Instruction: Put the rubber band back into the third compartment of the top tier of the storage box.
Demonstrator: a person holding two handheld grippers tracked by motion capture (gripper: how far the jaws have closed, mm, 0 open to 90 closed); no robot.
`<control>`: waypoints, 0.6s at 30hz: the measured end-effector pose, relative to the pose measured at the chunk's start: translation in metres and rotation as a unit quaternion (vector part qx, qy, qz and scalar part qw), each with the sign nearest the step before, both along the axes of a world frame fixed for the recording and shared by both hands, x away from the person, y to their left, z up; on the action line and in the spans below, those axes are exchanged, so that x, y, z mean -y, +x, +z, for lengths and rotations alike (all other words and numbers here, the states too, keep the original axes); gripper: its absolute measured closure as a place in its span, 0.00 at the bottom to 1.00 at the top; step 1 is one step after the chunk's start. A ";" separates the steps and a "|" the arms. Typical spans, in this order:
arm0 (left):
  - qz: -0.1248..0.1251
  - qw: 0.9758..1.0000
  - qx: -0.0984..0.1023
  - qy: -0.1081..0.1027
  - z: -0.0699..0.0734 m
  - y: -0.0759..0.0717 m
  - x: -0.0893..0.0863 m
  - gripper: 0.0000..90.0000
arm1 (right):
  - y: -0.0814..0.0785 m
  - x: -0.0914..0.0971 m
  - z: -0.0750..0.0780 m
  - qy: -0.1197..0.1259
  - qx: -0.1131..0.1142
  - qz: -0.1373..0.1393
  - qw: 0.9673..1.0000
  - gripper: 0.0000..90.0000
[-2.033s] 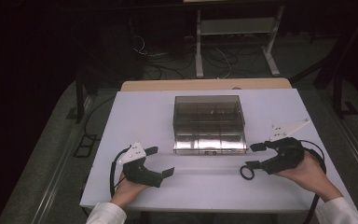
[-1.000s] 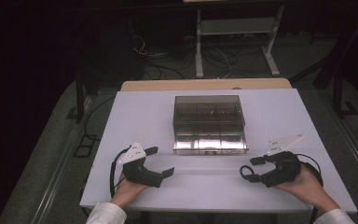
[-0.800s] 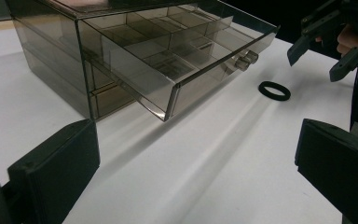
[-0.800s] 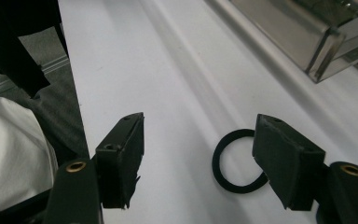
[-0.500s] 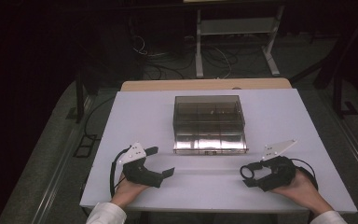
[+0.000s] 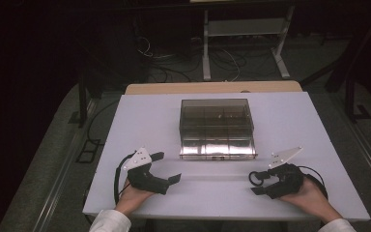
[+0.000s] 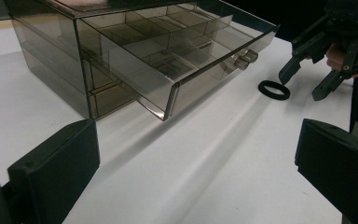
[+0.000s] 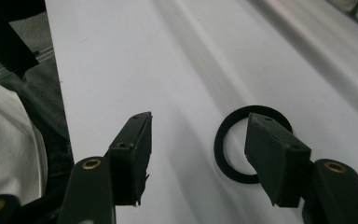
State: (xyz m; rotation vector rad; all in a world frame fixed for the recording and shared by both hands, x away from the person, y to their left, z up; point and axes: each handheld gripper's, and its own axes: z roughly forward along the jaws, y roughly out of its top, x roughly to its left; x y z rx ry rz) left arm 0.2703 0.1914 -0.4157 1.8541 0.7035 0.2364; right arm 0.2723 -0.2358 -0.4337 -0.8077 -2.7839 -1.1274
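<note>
Right gripper (image 8: 198,158) fingers (image 8: 137,154) parted, just been closing, gripping nothing; black ring (image 8: 227,154) lies flat under my far finger. Left gripper (image 6: 166,166) open, farther away.

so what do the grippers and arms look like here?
Both are matte black with two blocky flat jaws. The left hand-held gripper and right hand-held gripper each carry a pale grey three-cornered plate on top and trail a black cable. Brass-coloured screws sit at the jaw bases in the right gripper view. The person wears white sleeves.
</note>
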 end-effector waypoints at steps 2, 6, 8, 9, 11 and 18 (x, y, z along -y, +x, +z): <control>0.000 1.000 0.000 0.000 0.000 0.000 0.000 0.00 | 0.001 0.000 -0.002 -0.004 0.001 -0.002 1.000 0.48; 0.000 1.000 0.000 0.000 0.000 0.000 0.000 0.00 | 0.003 0.000 -0.004 -0.008 0.003 -0.006 1.000 0.54; -0.001 1.000 -0.001 0.000 0.000 0.000 0.000 0.00 | 0.003 -0.001 -0.005 -0.012 0.003 -0.007 1.000 0.58; -0.001 1.000 0.000 0.001 0.000 0.000 0.000 0.00 | 0.003 -0.001 -0.005 -0.012 0.003 -0.007 1.000 0.58; -0.001 1.000 0.000 0.001 0.000 0.000 0.000 0.00 | 0.004 -0.002 -0.006 -0.017 0.007 -0.010 1.000 0.64; -0.001 1.000 0.000 0.001 0.000 0.000 0.000 0.00 | 0.004 -0.004 -0.009 -0.029 0.014 -0.014 0.999 0.73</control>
